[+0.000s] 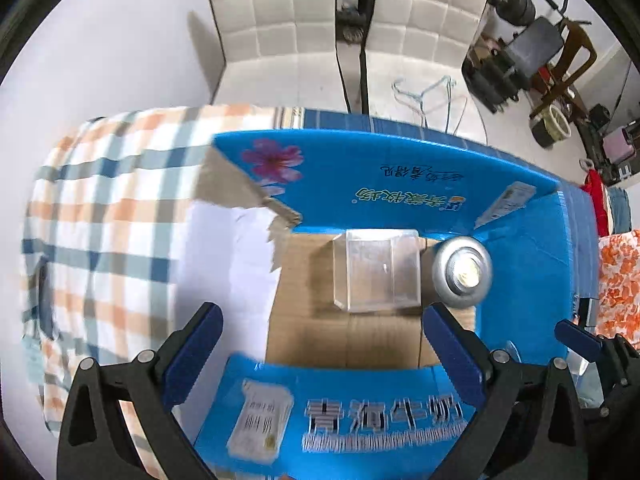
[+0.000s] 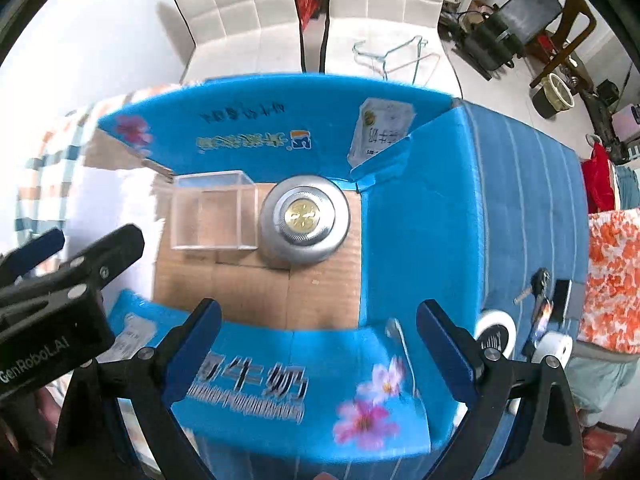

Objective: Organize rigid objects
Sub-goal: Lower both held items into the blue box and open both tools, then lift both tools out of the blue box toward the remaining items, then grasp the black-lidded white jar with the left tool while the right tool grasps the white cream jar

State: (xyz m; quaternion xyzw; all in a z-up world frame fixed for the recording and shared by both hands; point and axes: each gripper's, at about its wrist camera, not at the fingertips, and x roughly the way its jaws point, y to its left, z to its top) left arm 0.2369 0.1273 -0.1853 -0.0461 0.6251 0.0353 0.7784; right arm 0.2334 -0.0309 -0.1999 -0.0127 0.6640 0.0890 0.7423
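Note:
An open blue cardboard box (image 1: 400,176) with a brown floor stands on the bed; it also shows in the right wrist view (image 2: 280,128). Inside stand a clear plastic cube (image 1: 378,274) (image 2: 214,214) and, to its right, a silver round can with a gold centre (image 1: 462,272) (image 2: 304,222). My left gripper (image 1: 322,356) is open and empty above the box's near flap. My right gripper (image 2: 318,354) is open and empty, also above the near flap. The left gripper's body shows at the left of the right wrist view (image 2: 60,292).
The box rests on a blue striped sheet (image 2: 528,208) beside a plaid blanket (image 1: 108,216). Keys (image 2: 536,286), a phone and white tape rolls (image 2: 494,330) lie right of the box. White chairs (image 1: 280,32) and clutter (image 1: 532,60) stand behind the bed.

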